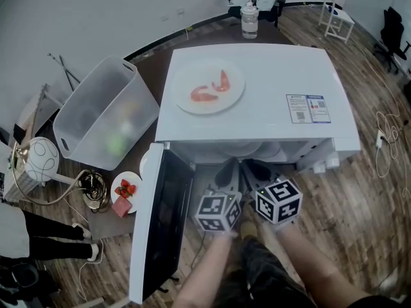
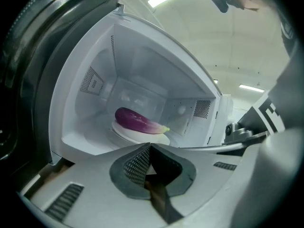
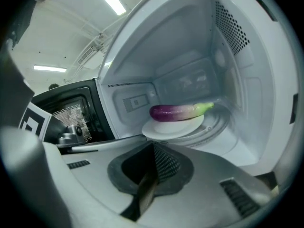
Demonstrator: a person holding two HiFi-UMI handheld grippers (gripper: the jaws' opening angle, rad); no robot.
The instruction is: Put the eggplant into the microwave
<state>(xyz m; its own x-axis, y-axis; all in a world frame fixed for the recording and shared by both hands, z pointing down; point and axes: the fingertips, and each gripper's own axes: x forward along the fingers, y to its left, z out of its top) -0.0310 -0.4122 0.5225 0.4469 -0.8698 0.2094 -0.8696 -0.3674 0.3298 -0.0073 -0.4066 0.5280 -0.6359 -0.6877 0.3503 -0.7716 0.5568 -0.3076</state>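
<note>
Two empty tongs, both clenched — left tongs (image 2: 148, 149) and right tongs (image 3: 153, 148) side by side before the open microwave (image 1: 270, 76); eggplant (image 3: 178, 111) lay on a white plate (image 3: 159, 130) inside.

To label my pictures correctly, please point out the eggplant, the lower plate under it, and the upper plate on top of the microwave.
eggplant (image 3: 178, 111): right gripper view, middle of its purple body.
lower plate (image 3: 164, 129): right gripper view, bare front rim.
upper plate (image 1: 199, 72): head view, bare far part.
</note>
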